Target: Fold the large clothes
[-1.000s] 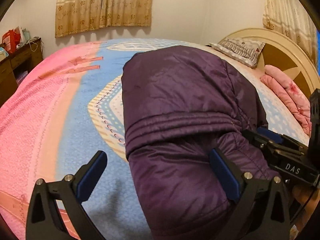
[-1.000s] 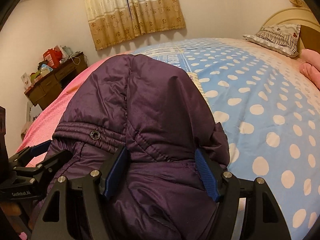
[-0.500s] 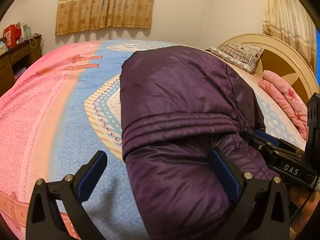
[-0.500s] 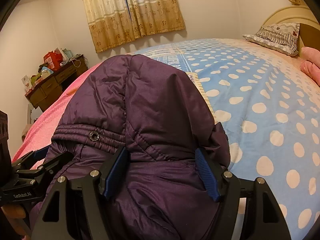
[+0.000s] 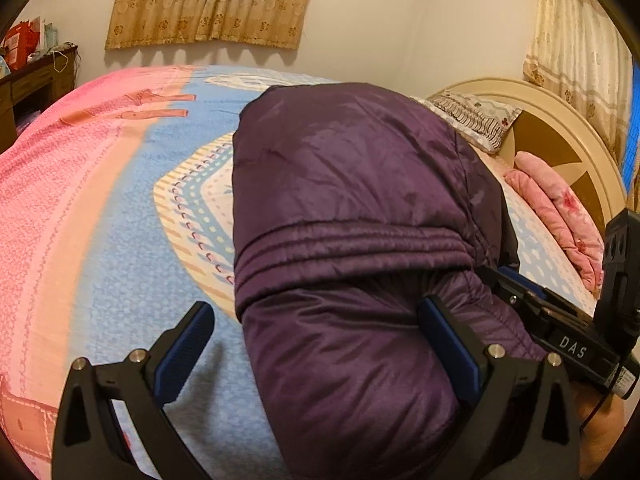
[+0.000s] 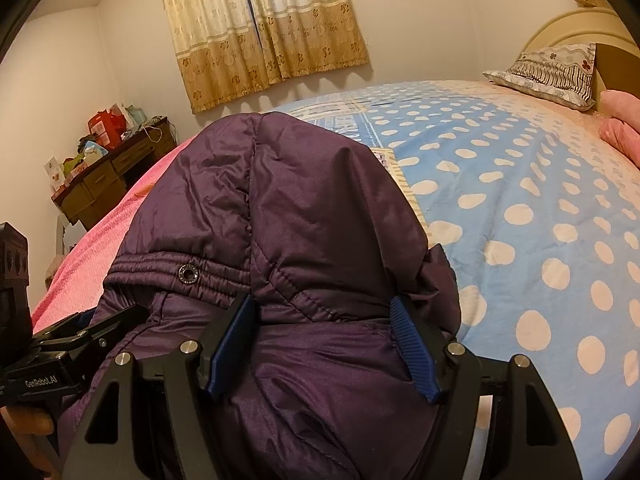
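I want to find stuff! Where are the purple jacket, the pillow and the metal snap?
purple jacket (image 5: 352, 184), left wrist view, upper panel.
pillow (image 6: 552, 72), right wrist view, its middle.
metal snap (image 6: 188, 273), right wrist view, its centre.

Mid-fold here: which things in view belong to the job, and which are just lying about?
Job:
- purple jacket
- left tool, jacket bulk between its open jaws
- right tool, pads against the jacket
- bed, the folding surface

Lying about:
- pillow
- pink blanket
- desk with clutter
- curtains
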`<state>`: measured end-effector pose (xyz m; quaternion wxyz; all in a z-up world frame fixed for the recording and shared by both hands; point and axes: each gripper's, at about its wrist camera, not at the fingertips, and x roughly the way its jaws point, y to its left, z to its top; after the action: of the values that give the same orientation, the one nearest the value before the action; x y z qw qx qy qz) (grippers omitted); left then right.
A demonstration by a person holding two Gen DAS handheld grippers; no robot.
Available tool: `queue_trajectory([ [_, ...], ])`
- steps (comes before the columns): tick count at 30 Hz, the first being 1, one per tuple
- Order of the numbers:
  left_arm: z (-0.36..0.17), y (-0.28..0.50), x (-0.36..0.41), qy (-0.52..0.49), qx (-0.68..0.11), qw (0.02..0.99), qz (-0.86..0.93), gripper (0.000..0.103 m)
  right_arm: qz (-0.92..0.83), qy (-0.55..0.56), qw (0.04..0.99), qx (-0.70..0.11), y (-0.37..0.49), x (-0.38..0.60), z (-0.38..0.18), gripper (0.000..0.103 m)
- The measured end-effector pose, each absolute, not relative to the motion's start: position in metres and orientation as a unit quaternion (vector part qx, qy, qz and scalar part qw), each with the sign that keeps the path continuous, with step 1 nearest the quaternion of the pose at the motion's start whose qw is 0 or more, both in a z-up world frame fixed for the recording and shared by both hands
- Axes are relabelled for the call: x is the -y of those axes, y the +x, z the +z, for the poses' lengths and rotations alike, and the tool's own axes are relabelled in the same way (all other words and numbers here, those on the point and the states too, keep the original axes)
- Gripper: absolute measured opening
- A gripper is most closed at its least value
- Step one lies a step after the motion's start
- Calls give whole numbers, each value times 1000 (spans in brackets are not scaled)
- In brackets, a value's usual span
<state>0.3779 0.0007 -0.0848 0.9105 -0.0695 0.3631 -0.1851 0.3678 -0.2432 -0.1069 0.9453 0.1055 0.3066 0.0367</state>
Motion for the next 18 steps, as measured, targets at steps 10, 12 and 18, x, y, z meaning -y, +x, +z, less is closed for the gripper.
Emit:
queue_trajectory([
  [10, -90, 380, -4, -101, -368, 902, -200, 103, 38, 106, 945, -308, 369, 244, -107, 70],
  [12, -90, 379, -3, -100, -368, 903, -200, 103, 37, 106, 945, -307, 369, 244, -107, 70],
  [18, -93, 380, -4, -110, -366, 901, -207, 103, 38, 109, 947, -301, 368, 245, -108, 70],
])
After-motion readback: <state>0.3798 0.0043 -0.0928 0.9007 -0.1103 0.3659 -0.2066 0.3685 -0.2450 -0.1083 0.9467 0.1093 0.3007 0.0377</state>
